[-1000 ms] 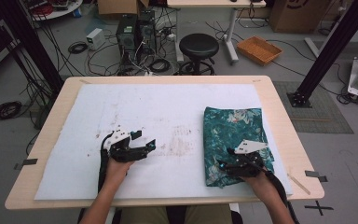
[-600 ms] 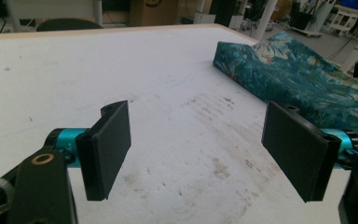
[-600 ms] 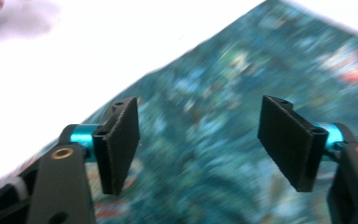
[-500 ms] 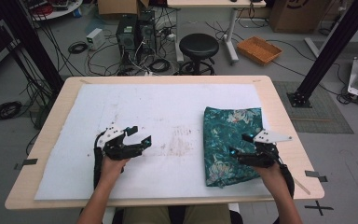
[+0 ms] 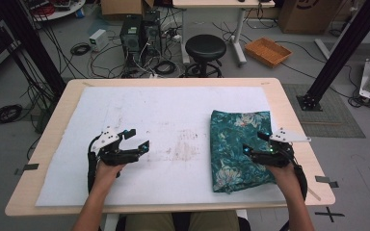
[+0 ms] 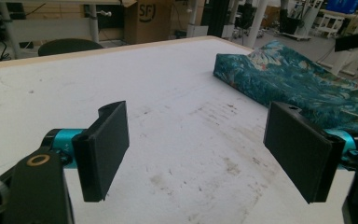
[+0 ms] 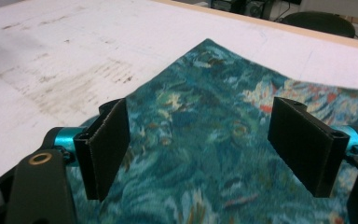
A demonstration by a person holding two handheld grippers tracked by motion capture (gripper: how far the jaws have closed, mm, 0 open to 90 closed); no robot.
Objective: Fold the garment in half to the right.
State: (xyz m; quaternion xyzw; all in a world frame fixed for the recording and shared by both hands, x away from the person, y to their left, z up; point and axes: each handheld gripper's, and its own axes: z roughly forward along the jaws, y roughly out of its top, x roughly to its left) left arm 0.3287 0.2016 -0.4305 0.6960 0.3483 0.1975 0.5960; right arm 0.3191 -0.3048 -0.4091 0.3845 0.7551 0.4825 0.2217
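- A wooden table takes up the middle of the high view, with a stained white sheet covering nearly all of its top.
- A folded teal cloth with a flower print lies flat on the sheet at centre right of the high view, a long rectangle running toward the near table edge. In the left gripper view it sits at upper right; in the right gripper view it spreads across the lower half.
- The right gripper hangs at the cloth's right edge, at lower right of the high view. Its jaws have just been opening and now stand wide apart, with the cloth below them and nothing pinched between the pads.
- The left gripper is at lower left of the high view, over bare sheet and well apart from the cloth. Its jaws are spread wide and hold nothing.
- A round black stool stands on the floor beyond the table, at top centre.
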